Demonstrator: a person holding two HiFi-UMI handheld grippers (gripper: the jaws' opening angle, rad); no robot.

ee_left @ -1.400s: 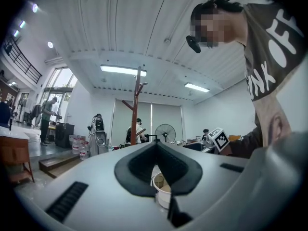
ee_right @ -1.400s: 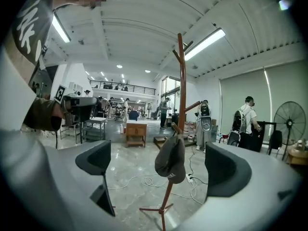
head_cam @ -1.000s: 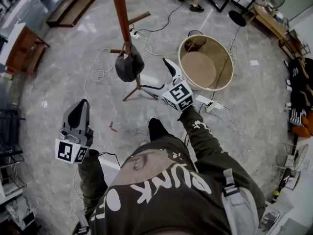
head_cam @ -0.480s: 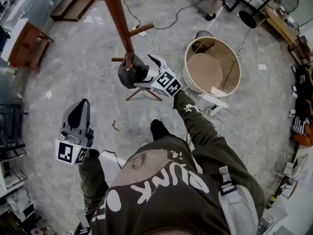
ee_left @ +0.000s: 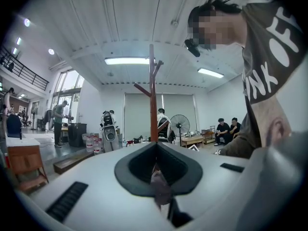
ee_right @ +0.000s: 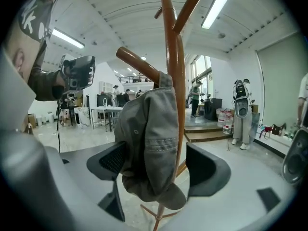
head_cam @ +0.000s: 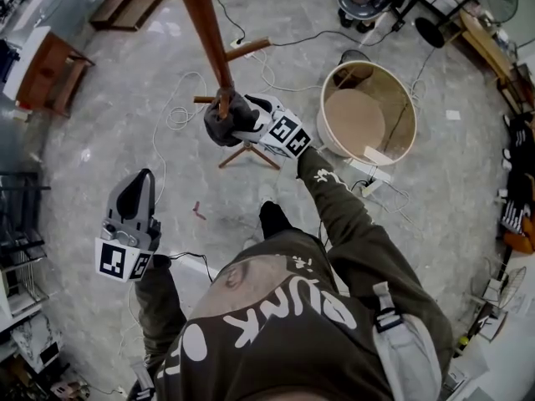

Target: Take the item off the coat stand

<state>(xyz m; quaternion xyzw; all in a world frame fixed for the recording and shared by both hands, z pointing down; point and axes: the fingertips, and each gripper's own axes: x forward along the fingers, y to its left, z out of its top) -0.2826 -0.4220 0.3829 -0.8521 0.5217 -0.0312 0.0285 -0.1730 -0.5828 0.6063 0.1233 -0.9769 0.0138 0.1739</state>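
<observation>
Closing in on the grey cap (ee_right: pixel 149 138), the right gripper (ee_right: pixel 161 165) has its jaws either side of the fabric and they are coming together, but I would not call it a grip yet: the left-hand pad looks to be touching the cloth, while a gap shows between the other pad and the cap. The cap hangs on a lower peg (ee_right: pixel 137 64) of the wooden coat stand (head_cam: pixel 205 23), crown draped over the peg and brim pointing down, so nothing has come off so far. From the right gripper view the stand's pole also runs through the gap, and I cannot tell whether it sits behind the jaws or between them; if it is between, the squeeze may catch wood as well as cloth. My left gripper (head_cam: pixel 134 192) is held low and well away from the stand, jaws together with nothing in them, taking no part. As I read it, the approach is done; what is left is finishing the pinch on the cap, lifting it up and off the peg, and carrying it clear.
</observation>
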